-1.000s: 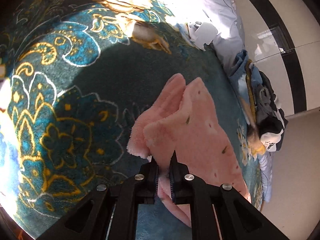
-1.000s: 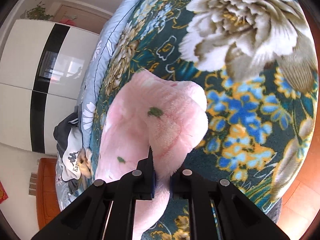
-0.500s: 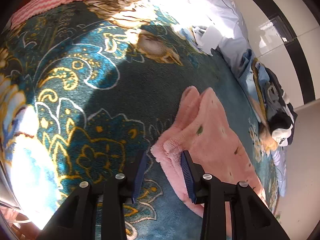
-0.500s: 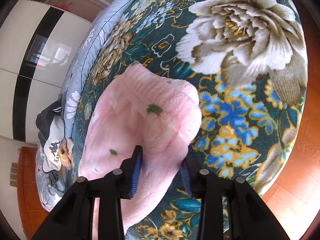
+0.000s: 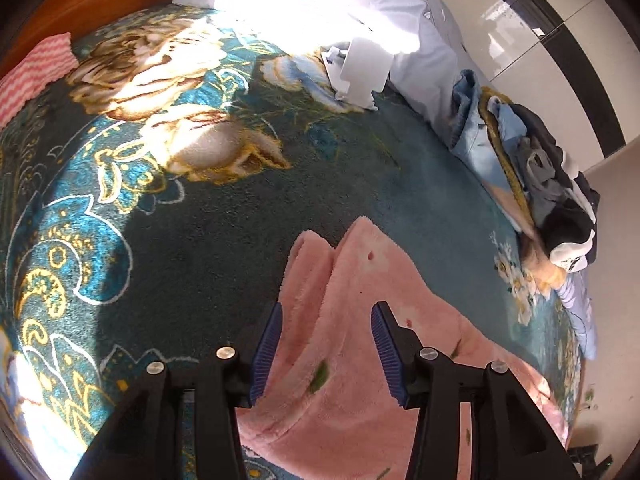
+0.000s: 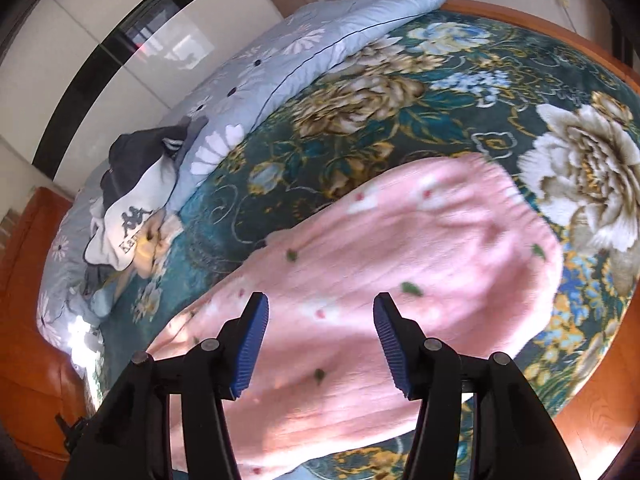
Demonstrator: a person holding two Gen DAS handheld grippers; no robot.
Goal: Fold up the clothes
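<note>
A pink fleece garment with small green and red marks lies flat on the dark teal floral blanket. In the left wrist view two folded ends point away from me. My left gripper is open and empty, just above the garment's near part. In the right wrist view the garment lies stretched across the blanket. My right gripper is open and empty above the garment's middle.
A pile of dark, grey and white clothes sits at the bed's far side and also shows in the right wrist view. A pale blue quilt, a white box, a pink striped cloth and the wooden bed edge surround the blanket.
Both grippers were shut on the pink garment a second ago. They have opened, let it go and drawn back. The garment now lies flat on the blanket.
</note>
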